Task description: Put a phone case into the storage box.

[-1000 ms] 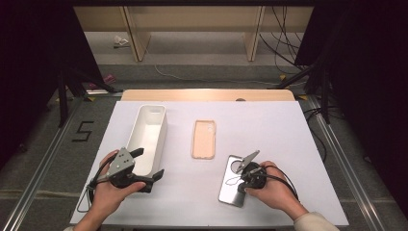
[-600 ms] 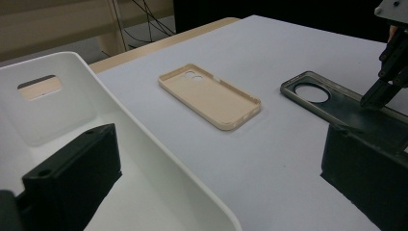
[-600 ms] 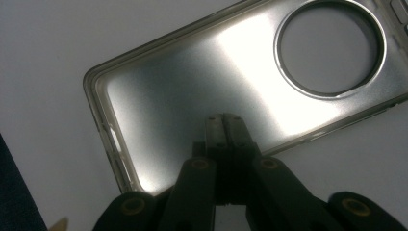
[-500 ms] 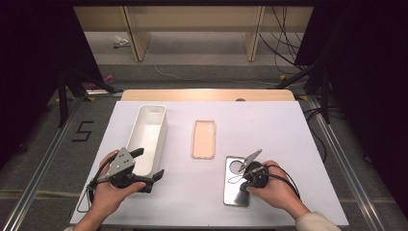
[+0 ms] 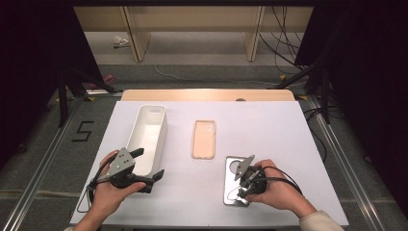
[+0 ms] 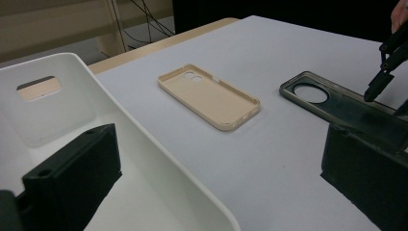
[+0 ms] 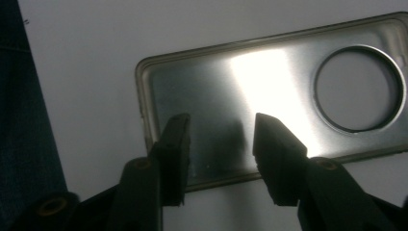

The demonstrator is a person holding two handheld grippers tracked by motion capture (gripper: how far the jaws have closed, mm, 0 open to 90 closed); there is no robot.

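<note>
Right hand-held gripper (image 7: 219, 144): we had just been opening its jaws to a partial gap above the dark phone case (image 7: 269, 101), nothing between them.
Dark phone case: lay flat, near right on the surface (image 5: 288, 139).
Left hand-held gripper (image 5: 149, 166): wide and empty beside the white bin (image 5: 146, 137), we judged in waiting.

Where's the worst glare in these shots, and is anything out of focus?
Right gripper view: a bright glare band crosses the shiny dark phone case, and the close black jaws look soft. Left gripper view: the beige phone case is sharp. High view: dark surroundings, evenly lit table.
</note>
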